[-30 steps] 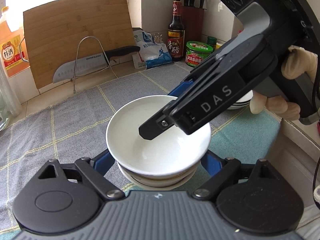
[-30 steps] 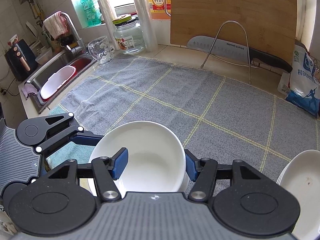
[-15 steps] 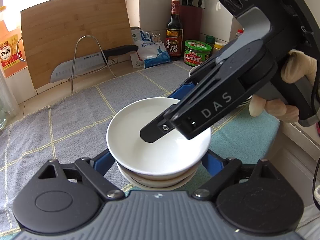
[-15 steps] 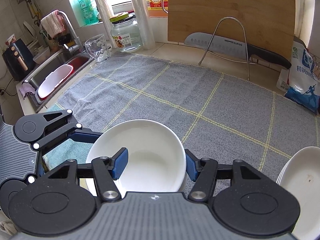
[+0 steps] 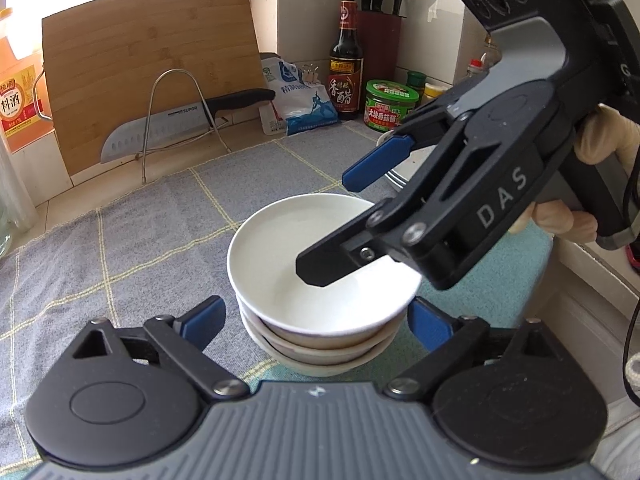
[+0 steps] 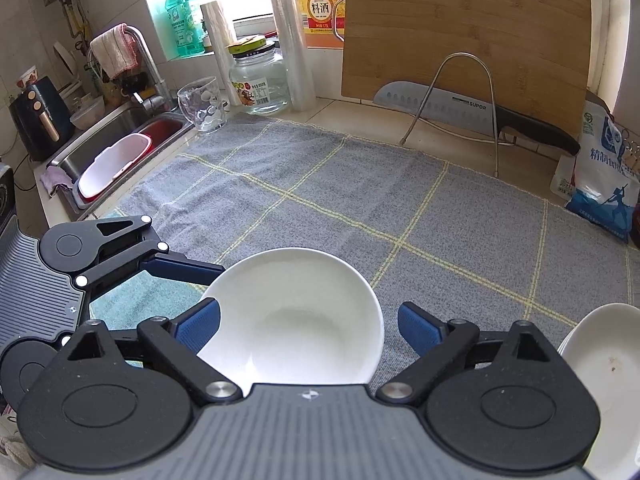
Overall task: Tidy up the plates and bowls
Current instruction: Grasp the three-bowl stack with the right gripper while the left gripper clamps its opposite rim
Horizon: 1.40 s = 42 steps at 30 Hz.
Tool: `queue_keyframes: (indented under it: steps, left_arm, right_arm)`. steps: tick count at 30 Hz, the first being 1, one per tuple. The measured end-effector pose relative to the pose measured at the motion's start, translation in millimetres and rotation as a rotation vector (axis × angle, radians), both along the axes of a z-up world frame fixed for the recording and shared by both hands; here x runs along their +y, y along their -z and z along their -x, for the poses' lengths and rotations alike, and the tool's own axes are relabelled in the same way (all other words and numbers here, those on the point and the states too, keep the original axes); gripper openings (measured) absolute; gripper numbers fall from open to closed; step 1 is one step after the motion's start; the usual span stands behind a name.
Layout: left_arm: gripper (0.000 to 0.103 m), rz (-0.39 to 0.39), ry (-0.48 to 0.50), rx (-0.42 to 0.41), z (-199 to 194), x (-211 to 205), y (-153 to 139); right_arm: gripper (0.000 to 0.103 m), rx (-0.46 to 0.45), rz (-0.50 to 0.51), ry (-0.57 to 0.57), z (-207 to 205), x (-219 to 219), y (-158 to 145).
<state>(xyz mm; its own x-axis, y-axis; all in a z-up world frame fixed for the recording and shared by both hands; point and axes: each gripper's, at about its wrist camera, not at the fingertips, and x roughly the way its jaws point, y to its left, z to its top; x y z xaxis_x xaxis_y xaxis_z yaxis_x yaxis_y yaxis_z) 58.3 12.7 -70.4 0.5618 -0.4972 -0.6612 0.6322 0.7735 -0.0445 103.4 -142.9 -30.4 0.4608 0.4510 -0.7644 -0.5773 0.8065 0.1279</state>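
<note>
Left gripper (image 5: 316, 320): jaws opening wide, flanking but clear of the stack of glossy white ceramic bowls (image 5: 324, 276) on the grey checked cloth (image 5: 140, 232). Right gripper (image 6: 308, 320): jaws opening, top bowl released. Bowls judged rigid, slippery, breakable; grip at rim.

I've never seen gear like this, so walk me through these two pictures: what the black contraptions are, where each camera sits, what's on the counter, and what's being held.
They are two hand-held grippers, each carrying a forward-looking camera; no robot arm.

Left camera's picture: the left gripper straddles a stack of white bowls on a grey checked cloth, its pads just clear of them. The right gripper, held in a gloved hand, reaches over the top bowl.

Right camera's picture: the same bowls, with more white dishes at the right edge.

Both grippers' jaws are opening, so nothing is held. Behind stand a cutting board and a knife.
</note>
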Motion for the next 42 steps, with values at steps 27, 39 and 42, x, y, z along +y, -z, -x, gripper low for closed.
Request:
queue_keyframes:
  steps: [27, 39, 42]
  left_arm:
    - [0.099, -0.11, 0.268, 0.051, -21, 29, 21]
    - [0.099, -0.166, 0.246, 0.111, -40, 16, 50]
    - [0.099, -0.196, 0.227, 0.121, -42, 11, 57]
  right_arm:
    - [0.103, -0.09, 0.257, -0.022, 74, 2, 32]
    - [0.103, -0.047, 0.256, -0.099, 46, 3, 63]
    - [0.103, -0.031, 0.242, -0.144, 40, 2, 66]
